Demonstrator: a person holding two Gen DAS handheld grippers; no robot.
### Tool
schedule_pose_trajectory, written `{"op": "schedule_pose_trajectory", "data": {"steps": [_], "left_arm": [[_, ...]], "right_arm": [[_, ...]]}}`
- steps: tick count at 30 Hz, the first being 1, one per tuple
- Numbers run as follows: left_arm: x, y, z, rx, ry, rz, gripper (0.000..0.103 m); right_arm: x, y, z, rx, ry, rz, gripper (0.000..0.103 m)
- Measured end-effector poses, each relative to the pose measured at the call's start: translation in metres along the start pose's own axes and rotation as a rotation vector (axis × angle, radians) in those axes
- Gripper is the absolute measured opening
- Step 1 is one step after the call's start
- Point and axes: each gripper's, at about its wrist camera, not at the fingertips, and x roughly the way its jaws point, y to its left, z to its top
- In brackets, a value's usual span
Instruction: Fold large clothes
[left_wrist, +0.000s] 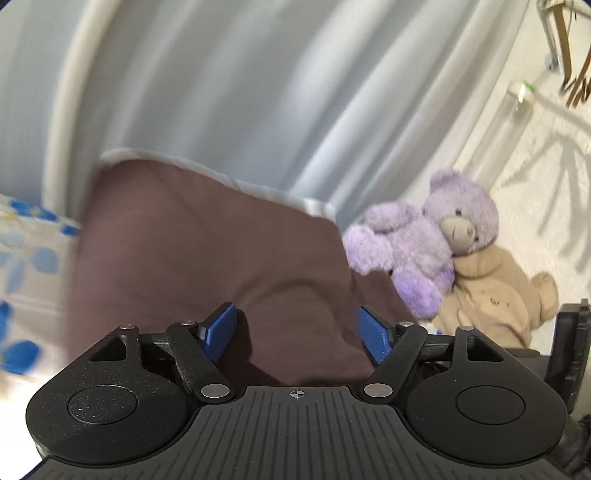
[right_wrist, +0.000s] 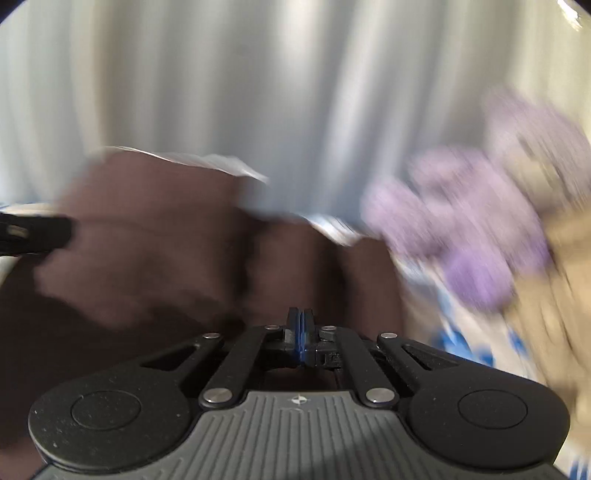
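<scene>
Two grippers are seen over a brown garment (left_wrist: 207, 258) spread on a floral bedsheet (left_wrist: 26, 258). Wide-spread blue fingers (left_wrist: 221, 330) are shown on the left gripper (left_wrist: 298, 330), nothing gripped. The right gripper (right_wrist: 300, 334) is shown with fingers pressed together; whether cloth is pinched cannot be told. A purple teddy bear (left_wrist: 424, 240) is leaned against a beige plush toy (left_wrist: 495, 295), beside the garment.

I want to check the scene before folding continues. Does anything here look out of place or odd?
Two soft toys, a purple teddy bear and a beige plush, lie tumbled against each other beside the brown garment, crowding the folding space. Nothing appears damaged or spilled.
</scene>
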Motion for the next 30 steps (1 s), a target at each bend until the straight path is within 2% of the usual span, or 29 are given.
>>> {"op": "schedule_pose_trajectory", "data": {"steps": [1,2,5,6,7,8,9,12,16,20,21,26,27,28,30], "left_arm": [[0.008,-0.001,-0.006,0.037,-0.013,0.015,0.078],[0.011,-0.001,-0.011,0.051,-0.025,0.003,0.079],[0.011,-0.001,-0.015,0.051,-0.045,-0.015,0.082],[0.009,0.001,-0.016,0.044,-0.049,-0.027,0.083],[0.008,0.003,-0.015,0.035,-0.052,-0.037,0.083],[0.007,0.005,-0.015,0.028,-0.056,-0.044,0.083],[0.005,0.007,-0.015,0.019,-0.060,-0.050,0.083],[0.005,0.009,-0.015,0.018,-0.064,-0.053,0.084],[0.006,0.006,-0.016,0.028,-0.065,-0.059,0.086],[0.005,0.007,-0.014,0.020,-0.062,-0.069,0.089],[0.005,0.008,-0.014,0.018,-0.061,-0.071,0.090],[0.004,0.008,-0.015,0.028,-0.060,-0.079,0.090],[0.003,0.009,-0.015,0.024,-0.060,-0.081,0.090],[0.003,0.009,-0.014,0.021,-0.059,-0.083,0.090],[0.003,0.009,-0.015,0.020,-0.058,-0.084,0.090]], "right_arm": [[-0.008,-0.007,-0.002,0.038,-0.018,0.007,0.000],[-0.018,-0.011,-0.002,0.079,-0.054,0.049,0.000],[-0.041,-0.011,0.019,0.202,-0.153,0.229,0.002],[-0.042,-0.010,0.026,0.224,-0.167,0.291,0.010],[-0.036,-0.004,0.032,0.231,-0.164,0.326,0.033],[-0.031,-0.001,0.037,0.229,-0.152,0.344,0.049],[-0.021,-0.002,0.038,0.228,-0.133,0.344,0.070],[0.010,-0.004,0.035,0.291,-0.013,0.420,0.069],[0.026,0.001,0.041,0.300,-0.013,0.471,0.067],[0.063,0.007,0.041,0.303,0.099,0.534,0.068],[0.069,0.007,0.039,0.307,0.117,0.557,0.073],[0.047,-0.007,0.040,0.295,0.073,0.531,0.075],[0.047,-0.015,0.039,0.306,0.064,0.539,0.080],[0.046,-0.021,0.036,0.317,0.070,0.534,0.084],[0.045,-0.029,0.029,0.346,0.092,0.519,0.084]]}}
